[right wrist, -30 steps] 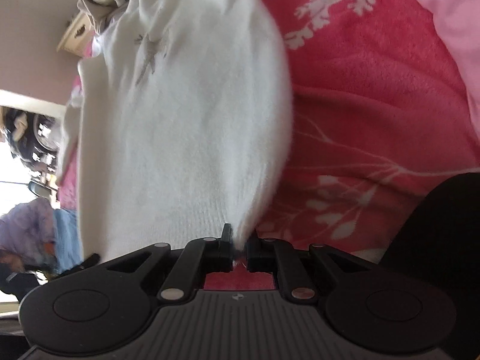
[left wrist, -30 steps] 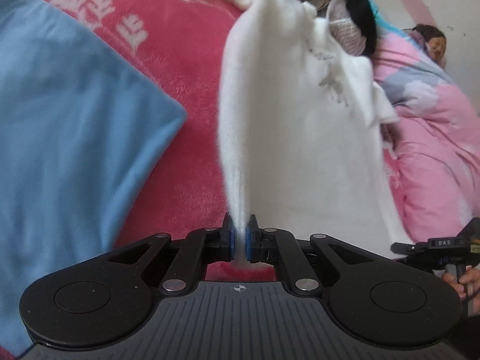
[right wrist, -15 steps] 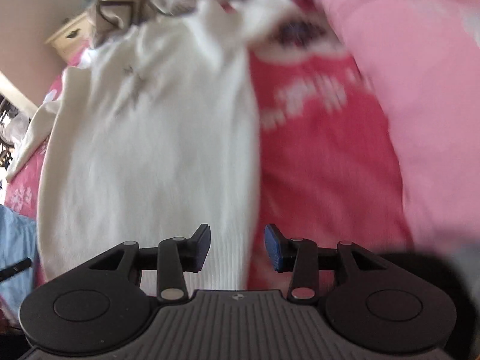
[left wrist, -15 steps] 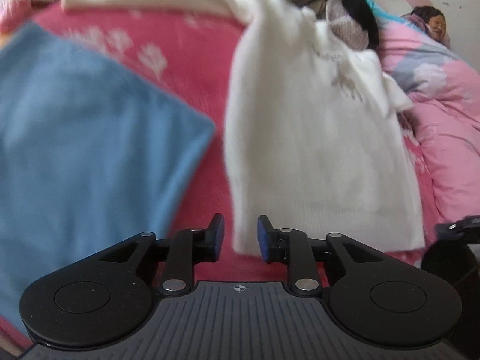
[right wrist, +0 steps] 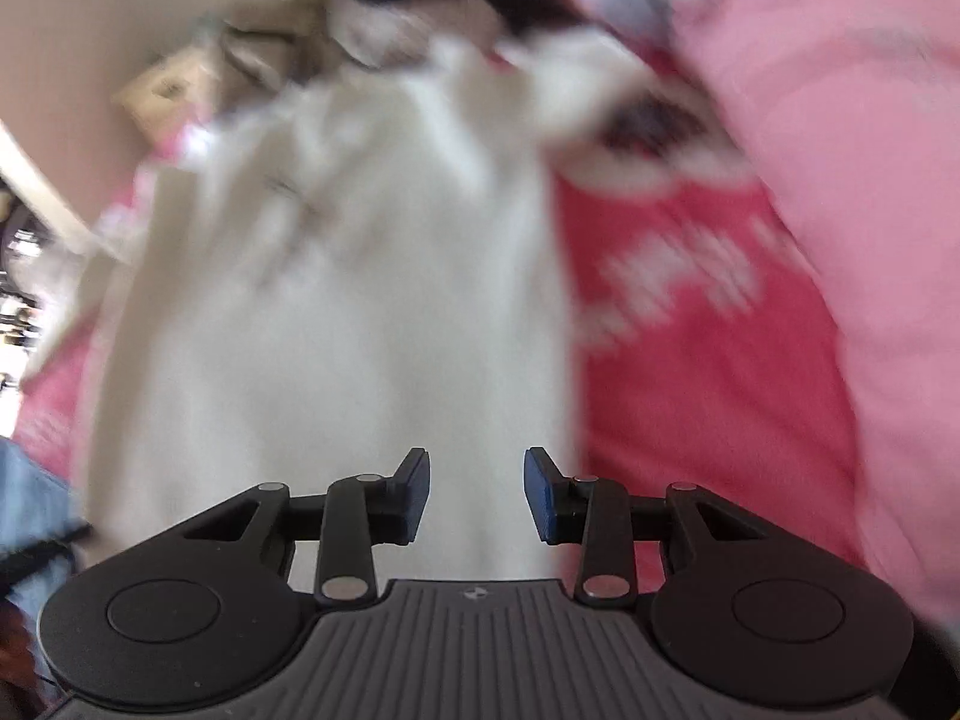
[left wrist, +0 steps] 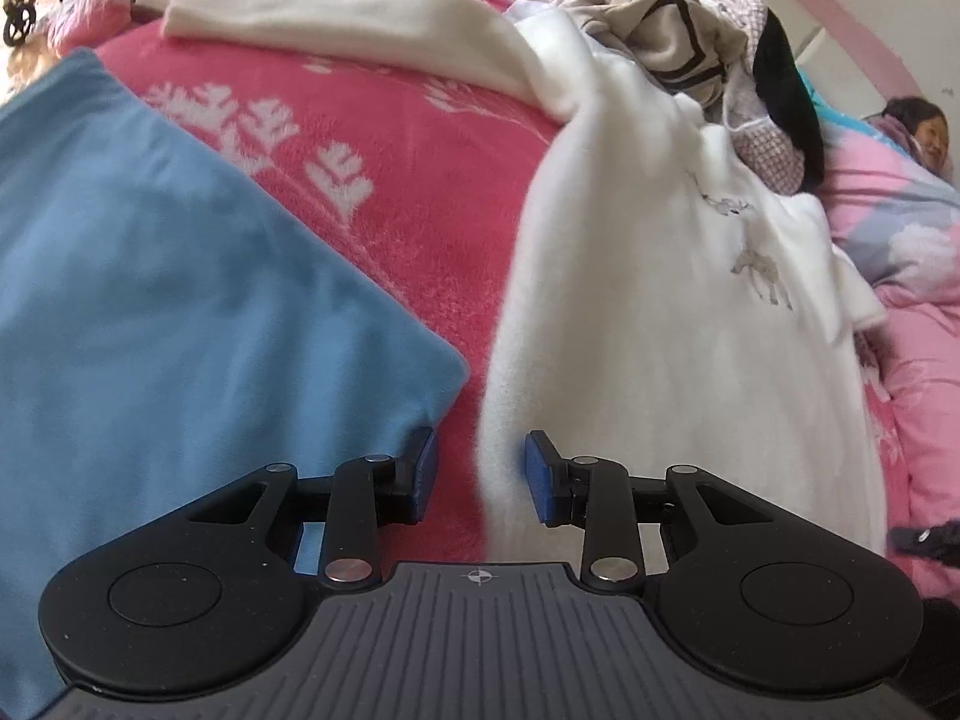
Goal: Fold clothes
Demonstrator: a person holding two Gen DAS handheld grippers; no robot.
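Now the white sweater lies flat on the red blanket of the bed, with a blue cloth just beside it on the left and a pile of other clothes past its top end. The left tool has just opened; its jaws stand apart at the sweater's bottom left edge, holding nothing. The right tool stands open too, after closing a little, above the bottom right edge, and holds nothing. The laying-out step looks done. Next, I think, each tool must grab a side or sleeve and fold it over the middle.
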